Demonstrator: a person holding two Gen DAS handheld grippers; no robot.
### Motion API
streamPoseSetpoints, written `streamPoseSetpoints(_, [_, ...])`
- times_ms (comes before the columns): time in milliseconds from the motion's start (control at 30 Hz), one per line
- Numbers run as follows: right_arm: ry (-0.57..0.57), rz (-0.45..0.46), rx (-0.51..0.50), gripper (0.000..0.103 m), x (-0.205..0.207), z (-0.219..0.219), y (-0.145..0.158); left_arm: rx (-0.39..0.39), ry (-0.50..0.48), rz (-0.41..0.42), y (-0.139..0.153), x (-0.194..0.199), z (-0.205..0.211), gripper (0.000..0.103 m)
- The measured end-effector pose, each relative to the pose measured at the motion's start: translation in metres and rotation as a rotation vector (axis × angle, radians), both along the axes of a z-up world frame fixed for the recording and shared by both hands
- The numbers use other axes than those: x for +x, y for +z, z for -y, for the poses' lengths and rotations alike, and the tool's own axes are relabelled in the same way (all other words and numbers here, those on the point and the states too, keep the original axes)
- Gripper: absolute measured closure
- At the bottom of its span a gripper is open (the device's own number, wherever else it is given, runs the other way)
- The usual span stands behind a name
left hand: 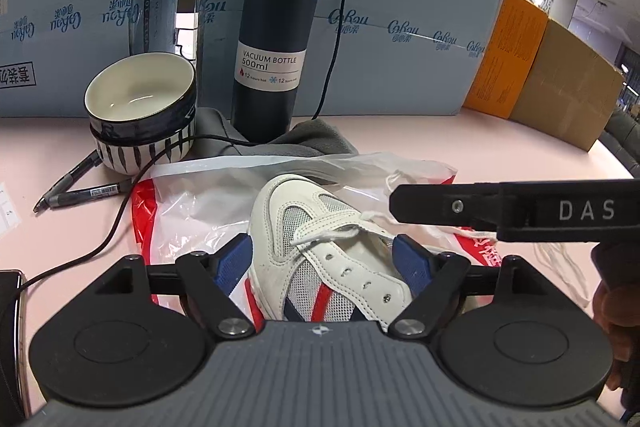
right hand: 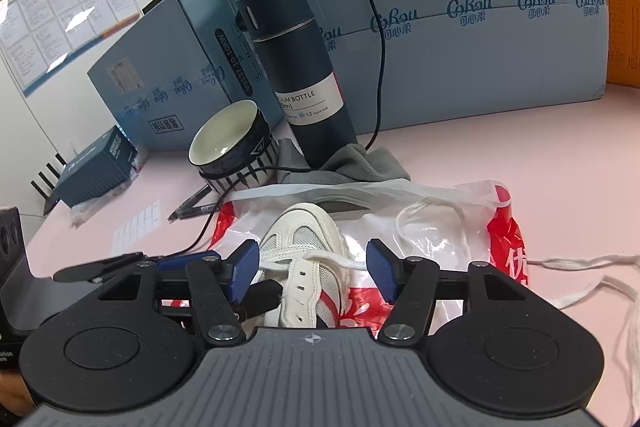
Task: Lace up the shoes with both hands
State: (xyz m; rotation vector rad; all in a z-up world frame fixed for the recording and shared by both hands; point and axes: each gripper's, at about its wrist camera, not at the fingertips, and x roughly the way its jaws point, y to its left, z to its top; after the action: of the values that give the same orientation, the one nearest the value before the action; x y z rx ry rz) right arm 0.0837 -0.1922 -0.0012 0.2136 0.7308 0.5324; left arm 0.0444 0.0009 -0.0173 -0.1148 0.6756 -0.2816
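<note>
A white sneaker [left hand: 320,267] with red and navy stripes lies on a red-and-clear plastic bag [left hand: 188,203], toe pointing away from me. A white lace [left hand: 332,231] crosses its front eyelets, and the loose ends trail right over the bag and table [right hand: 580,263]. My left gripper [left hand: 324,255] is open and straddles the shoe, one blue pad [left hand: 236,259] at each side. My right gripper [right hand: 312,267] is open above the crossed lace [right hand: 320,259], holding nothing. One finger of the right gripper [left hand: 440,205] reaches in from the right over the lace end.
Behind the shoe stand a dark vacuum bottle [left hand: 276,39] on a grey cloth [left hand: 320,139] and two stacked bowls [left hand: 140,111]. Two pens [left hand: 80,191] and a black cable [left hand: 120,215] lie at the left. Blue, orange and brown boxes [left hand: 400,39] wall the back.
</note>
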Motion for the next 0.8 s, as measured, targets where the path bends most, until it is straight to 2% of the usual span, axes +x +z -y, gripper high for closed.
streamPoseSetpoints(100, [-0.01,0.002,0.015,0.034,-0.003,0.002,-0.001,0.0,0.009,0.028,0.002,-0.005,-0.001,0.023])
streamPoseSetpoints(200, [-0.019,0.0,-0.011,0.03,-0.005,0.002,-0.001,0.018,0.022,0.032,0.003,-0.005,0.0,0.023])
streamPoseSetpoints(433, [0.01,-0.007,-0.002,0.029,-0.001,0.0,-0.006,0.035,0.034,0.021,0.0,-0.002,0.001,0.023])
streamPoseSetpoints(567, [0.04,0.008,0.021,0.021,-0.001,-0.003,-0.006,0.046,0.044,0.027,0.001,-0.003,0.002,0.022])
streamPoseSetpoints(800, [0.055,0.034,0.01,0.021,-0.001,-0.008,-0.006,0.062,0.054,0.043,0.003,-0.005,0.004,0.022])
